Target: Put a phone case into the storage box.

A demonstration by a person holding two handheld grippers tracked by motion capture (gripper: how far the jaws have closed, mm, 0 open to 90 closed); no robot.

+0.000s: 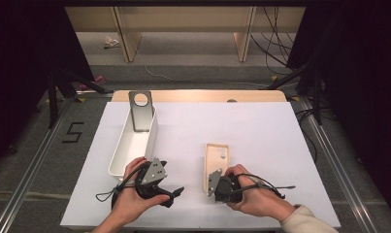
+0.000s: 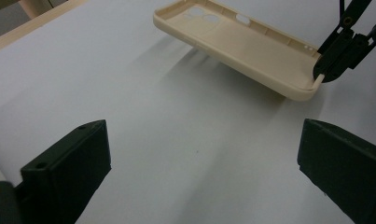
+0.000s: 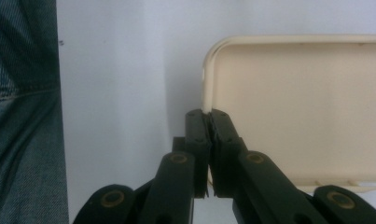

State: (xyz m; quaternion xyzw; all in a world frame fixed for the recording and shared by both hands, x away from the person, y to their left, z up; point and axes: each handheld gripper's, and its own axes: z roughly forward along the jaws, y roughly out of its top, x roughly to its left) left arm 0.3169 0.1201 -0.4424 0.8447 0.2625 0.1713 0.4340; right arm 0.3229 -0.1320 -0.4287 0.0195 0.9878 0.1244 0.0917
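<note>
I have the right gripper (image 3: pixel 208 114) clenched on the rim of the phone case (image 1: pixel 216 165), its two black jaws pressed together over the thin edge near one rounded corner. The case is a smooth, matte, cream-coloured shell, a shallow rectangle with rounded corners, a raised lip and oval cut-outs near its far end. In the left gripper view the phone case (image 2: pixel 251 51) hangs tilted above the table, its far end higher, casting a soft shadow on the sheet below. It sits right of the table's middle, just ahead of my right hand (image 1: pixel 253 194).

My left gripper (image 1: pixel 176 193) is released, its blocky black jaws standing wide apart over bare sheet, pointing toward the case. My left hand (image 1: pixel 132 194) wraps it from below, the grey three-cornered plate on top.

The table (image 1: pixel 261 131) is covered by a flat white sheet. Just beyond the left hand lies a long white bin (image 1: pixel 130 145), glossy and smooth-walled, with a grey metal plate (image 1: pixel 141 114) with a round hole leaning at its far end.
</note>
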